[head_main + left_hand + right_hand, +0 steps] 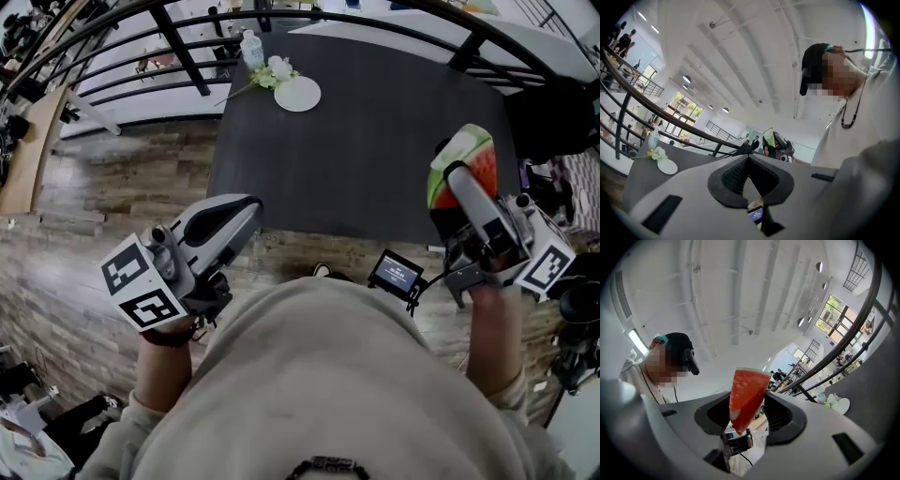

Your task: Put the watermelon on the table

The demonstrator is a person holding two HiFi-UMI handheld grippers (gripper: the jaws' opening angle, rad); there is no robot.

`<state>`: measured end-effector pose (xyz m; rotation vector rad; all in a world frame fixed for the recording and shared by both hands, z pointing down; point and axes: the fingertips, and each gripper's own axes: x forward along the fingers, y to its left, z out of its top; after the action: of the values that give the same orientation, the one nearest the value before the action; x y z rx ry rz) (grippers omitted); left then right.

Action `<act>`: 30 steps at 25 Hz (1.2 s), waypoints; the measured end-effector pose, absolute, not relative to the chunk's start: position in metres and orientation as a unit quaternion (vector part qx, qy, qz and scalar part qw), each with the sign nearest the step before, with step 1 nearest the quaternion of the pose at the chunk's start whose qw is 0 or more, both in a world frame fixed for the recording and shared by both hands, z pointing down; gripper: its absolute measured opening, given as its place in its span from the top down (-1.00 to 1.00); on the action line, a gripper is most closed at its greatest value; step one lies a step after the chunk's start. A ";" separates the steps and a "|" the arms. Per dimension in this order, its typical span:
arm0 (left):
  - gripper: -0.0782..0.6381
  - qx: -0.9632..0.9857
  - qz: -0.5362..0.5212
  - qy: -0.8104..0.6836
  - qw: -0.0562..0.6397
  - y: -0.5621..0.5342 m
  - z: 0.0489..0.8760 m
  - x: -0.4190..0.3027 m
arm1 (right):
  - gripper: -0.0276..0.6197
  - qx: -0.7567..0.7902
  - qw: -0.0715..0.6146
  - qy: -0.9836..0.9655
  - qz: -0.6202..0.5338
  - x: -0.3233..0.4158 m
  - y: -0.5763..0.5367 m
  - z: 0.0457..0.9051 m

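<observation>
Plainly, the right gripper (749,414) has its jaws clamped on a red, green-rinded watermelon wedge (747,393) near the dark grey table (366,141); the left gripper (242,214) has its jaws together, empty.

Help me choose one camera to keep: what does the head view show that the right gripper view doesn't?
Head view only: the left hand-held gripper and the marker cubes. Right gripper view only: the person's cap and the ceiling. Both: the watermelon in the right hand-held gripper, the table and plate.
</observation>
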<state>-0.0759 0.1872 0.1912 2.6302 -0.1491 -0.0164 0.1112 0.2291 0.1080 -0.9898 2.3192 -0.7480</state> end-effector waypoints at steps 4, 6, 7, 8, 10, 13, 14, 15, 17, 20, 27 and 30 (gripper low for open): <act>0.78 0.968 -0.005 -0.055 0.246 0.188 0.198 -0.053 | 0.30 -0.366 0.261 0.849 -0.279 0.133 0.233 0.122; 0.78 0.968 0.001 -0.050 0.246 0.189 0.198 -0.035 | 0.30 -0.369 0.268 0.843 -0.285 0.150 0.236 0.128; 0.78 0.968 0.007 -0.047 0.247 0.188 0.194 -0.021 | 0.30 -0.371 0.272 0.839 -0.289 0.165 0.236 0.128; 0.78 0.968 0.015 -0.044 0.247 0.187 0.190 -0.005 | 0.30 -0.373 0.278 0.836 -0.292 0.180 0.236 0.126; 0.78 0.969 0.029 -0.035 0.245 0.185 0.185 0.020 | 0.30 -0.379 0.289 0.828 -0.296 0.207 0.237 0.127; 0.78 0.969 0.048 -0.023 0.243 0.188 0.193 0.036 | 0.30 -0.390 0.299 0.820 -0.293 0.226 0.242 0.137; 0.78 0.968 0.056 -0.022 0.242 0.189 0.198 0.039 | 0.30 -0.392 0.304 0.818 -0.291 0.230 0.244 0.140; 0.78 0.968 0.065 -0.021 0.241 0.190 0.201 0.041 | 0.30 -0.394 0.310 0.815 -0.290 0.233 0.246 0.143; 0.78 0.968 0.073 -0.015 0.239 0.188 0.204 0.047 | 0.30 -0.400 0.318 0.809 -0.289 0.238 0.249 0.147; 0.78 0.969 0.072 0.010 0.237 0.186 0.200 0.061 | 0.30 -0.418 0.321 0.800 -0.285 0.246 0.253 0.148; 0.78 0.969 0.055 0.069 0.229 0.168 0.194 0.082 | 0.30 -0.463 0.312 0.791 -0.249 0.249 0.259 0.126; 0.78 0.969 0.046 0.092 0.225 0.157 0.188 0.091 | 0.30 -0.481 0.312 0.784 -0.238 0.251 0.256 0.118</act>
<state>0.0907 0.1567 0.1880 2.6728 0.2552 0.1276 0.2509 0.2561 0.1178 -1.2693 2.0682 -0.6272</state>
